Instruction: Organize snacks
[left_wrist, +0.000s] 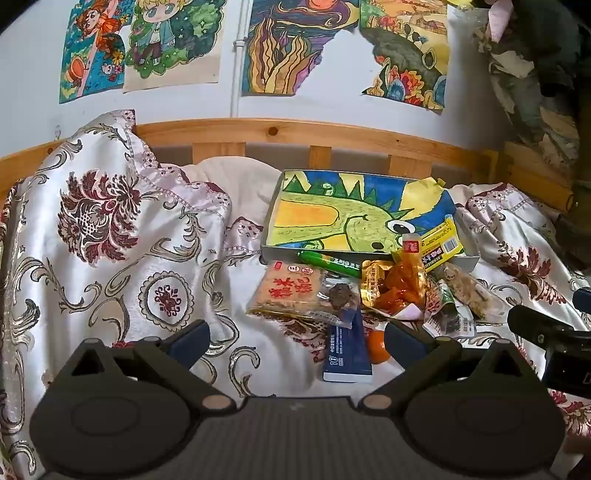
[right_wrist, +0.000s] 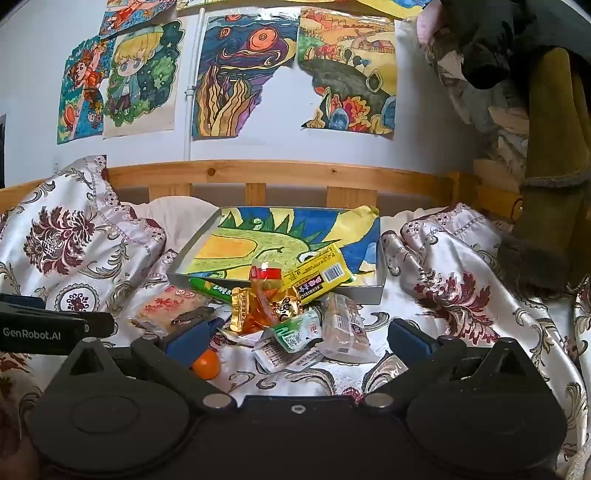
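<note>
A heap of snack packets lies on the patterned bedspread in front of a shallow grey box (left_wrist: 271, 206) (right_wrist: 380, 284) lined with a dinosaur drawing. A yellow packet (left_wrist: 441, 242) (right_wrist: 319, 271) leans over the box's near edge. Below it lie a green stick packet (left_wrist: 330, 263), an orange-brown cracker pack (left_wrist: 286, 291), a gold-and-orange pack (left_wrist: 391, 286) (right_wrist: 258, 306), a blue box (left_wrist: 347, 354), a small orange fruit (left_wrist: 378, 349) (right_wrist: 207, 363) and a clear cake pack (right_wrist: 341, 325). My left gripper (left_wrist: 295, 345) hovers open near the blue box. My right gripper (right_wrist: 295, 341) hovers open over the packets, holding nothing.
A wooden bed rail (left_wrist: 295, 136) (right_wrist: 280, 177) runs behind the box, under a wall of colourful drawings. Bunched bedspread folds rise at the left (left_wrist: 103, 206) and right (right_wrist: 454, 266). Piled clothes and an olive garment (right_wrist: 550, 166) hang at the far right.
</note>
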